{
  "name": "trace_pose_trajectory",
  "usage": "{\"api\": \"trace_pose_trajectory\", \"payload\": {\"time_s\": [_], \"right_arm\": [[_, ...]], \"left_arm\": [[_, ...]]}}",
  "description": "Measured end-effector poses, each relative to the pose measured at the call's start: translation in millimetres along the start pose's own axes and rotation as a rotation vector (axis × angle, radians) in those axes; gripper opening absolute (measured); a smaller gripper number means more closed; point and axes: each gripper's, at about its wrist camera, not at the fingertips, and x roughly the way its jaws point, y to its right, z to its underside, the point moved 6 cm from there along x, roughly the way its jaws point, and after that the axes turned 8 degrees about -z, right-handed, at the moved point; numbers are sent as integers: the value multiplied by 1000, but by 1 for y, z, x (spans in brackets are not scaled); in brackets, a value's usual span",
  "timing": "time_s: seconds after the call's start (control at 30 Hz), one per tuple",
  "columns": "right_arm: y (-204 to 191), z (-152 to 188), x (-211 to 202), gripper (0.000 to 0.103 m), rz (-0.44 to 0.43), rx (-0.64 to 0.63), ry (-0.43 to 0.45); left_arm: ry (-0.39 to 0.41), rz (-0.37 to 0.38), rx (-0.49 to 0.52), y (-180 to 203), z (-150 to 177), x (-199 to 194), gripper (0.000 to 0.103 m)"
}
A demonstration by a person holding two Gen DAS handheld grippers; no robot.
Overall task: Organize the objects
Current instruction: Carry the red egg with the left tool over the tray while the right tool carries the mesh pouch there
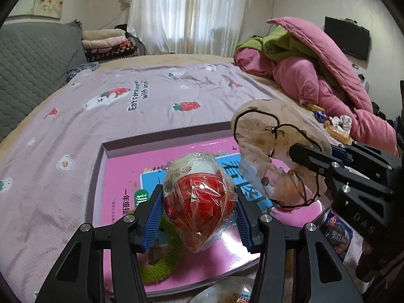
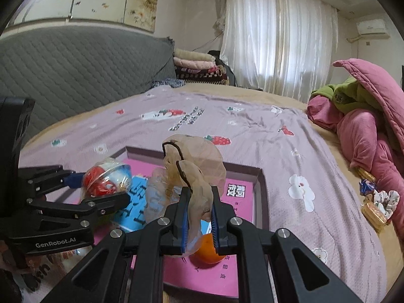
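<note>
My left gripper (image 1: 199,202) is shut on a red and white snack ball wrapped in clear plastic (image 1: 199,197), held above a pink book (image 1: 121,176) in a shallow purple box (image 1: 101,151). The same ball (image 2: 106,179) shows at the left of the right wrist view. My right gripper (image 2: 199,214) is shut on a beige translucent pouch with a black cord (image 2: 194,166), which hangs over the box; that pouch (image 1: 267,149) appears to the right of the ball. An orange fruit (image 2: 207,250) lies on the book under the right fingers. A green knitted ring (image 1: 166,260) lies on the book below the ball.
The box rests on a lilac strawberry-print blanket (image 1: 126,101) covering the bed. A pink quilt pile (image 1: 315,75) sits at the right, with small snack packets (image 2: 373,202) and a white scrunchie beside it. More packets (image 1: 338,234) lie near the box's right side. A grey headboard (image 2: 75,70) stands at left.
</note>
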Motion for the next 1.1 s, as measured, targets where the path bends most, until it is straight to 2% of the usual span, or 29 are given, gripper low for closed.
{"api": "trace_pose_trajectory", "payload": {"time_s": [0.2,0.23,0.43,0.67,0.8,1.1], "right_arm": [[-3,11,7,15,32,-20,-47],[-3,11,7,15,32,-21,-48],[-7,14,11,15,25,-47,-74],[-13,20,17,15,30,-92,-111],[-13,23,19,17,29,-102,-130],[-11,25,22,17,21,-91,-145]], "left_arm": [[-13,20,18,4,4,8,54],[-12,5,12,5,5,8,54],[-32,24,42,14,9,12,54],[-91,27,77,19,18,20,54],[-151,38,84,21,26,27,54],[-163,29,92,22,30,29,54]]}}
